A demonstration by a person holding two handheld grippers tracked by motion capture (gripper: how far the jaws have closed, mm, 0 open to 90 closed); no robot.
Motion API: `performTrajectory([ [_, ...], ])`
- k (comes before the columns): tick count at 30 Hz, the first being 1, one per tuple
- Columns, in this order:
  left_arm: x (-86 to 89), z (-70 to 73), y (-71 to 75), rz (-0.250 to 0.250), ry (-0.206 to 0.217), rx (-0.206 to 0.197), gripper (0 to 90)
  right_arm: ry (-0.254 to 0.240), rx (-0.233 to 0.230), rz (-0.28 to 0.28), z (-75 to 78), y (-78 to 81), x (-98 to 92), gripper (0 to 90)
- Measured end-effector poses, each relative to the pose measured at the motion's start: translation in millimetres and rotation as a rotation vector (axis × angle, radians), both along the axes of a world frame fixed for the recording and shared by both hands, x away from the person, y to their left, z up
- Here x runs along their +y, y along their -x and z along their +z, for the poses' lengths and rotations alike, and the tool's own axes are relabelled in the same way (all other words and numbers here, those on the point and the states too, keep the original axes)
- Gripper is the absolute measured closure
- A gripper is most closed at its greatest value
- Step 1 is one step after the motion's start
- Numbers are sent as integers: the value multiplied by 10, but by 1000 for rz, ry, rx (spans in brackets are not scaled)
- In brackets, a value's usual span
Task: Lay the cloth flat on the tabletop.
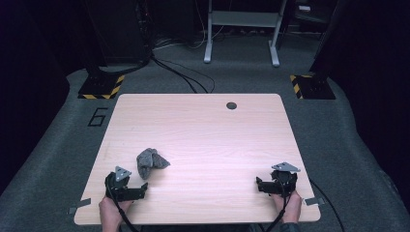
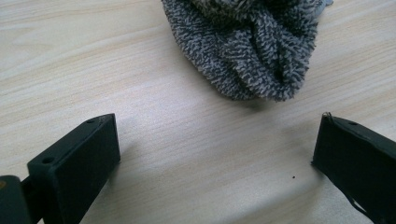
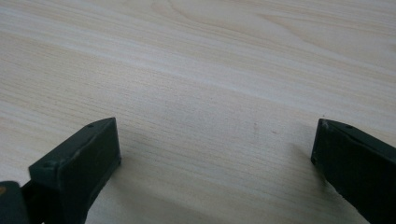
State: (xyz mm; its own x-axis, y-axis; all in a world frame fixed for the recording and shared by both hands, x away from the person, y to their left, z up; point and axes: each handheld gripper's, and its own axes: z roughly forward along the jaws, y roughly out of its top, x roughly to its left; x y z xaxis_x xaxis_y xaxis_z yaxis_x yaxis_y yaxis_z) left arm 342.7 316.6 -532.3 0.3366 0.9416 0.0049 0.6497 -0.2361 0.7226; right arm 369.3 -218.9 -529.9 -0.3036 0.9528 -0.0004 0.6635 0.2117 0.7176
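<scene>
The crumpled grey cloth (image 1: 151, 162) (long axis across the table) lies beyond the wide-spread, empty left gripper (image 1: 137, 189).

Light wood-grain surface (image 1: 203, 130) with a round dark hole (image 1: 231, 105) near its far edge. Grey carpet floor (image 1: 53, 159) marked "6" (image 1: 98, 117). Two hazard-striped stand bases (image 1: 101, 87) behind; metal frame (image 1: 241, 29) beyond.

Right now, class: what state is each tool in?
Left tool: open, holding nothing; the grey cloth lies just ahead.
Right tool: open, holding nothing.
</scene>
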Motion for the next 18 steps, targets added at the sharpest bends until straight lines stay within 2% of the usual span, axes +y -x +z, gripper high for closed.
performTrajectory([
  [18, 4, -3, -8, -1, 0, -4, 3, -1, 0, -2, -2, -7, -2, 0],
])
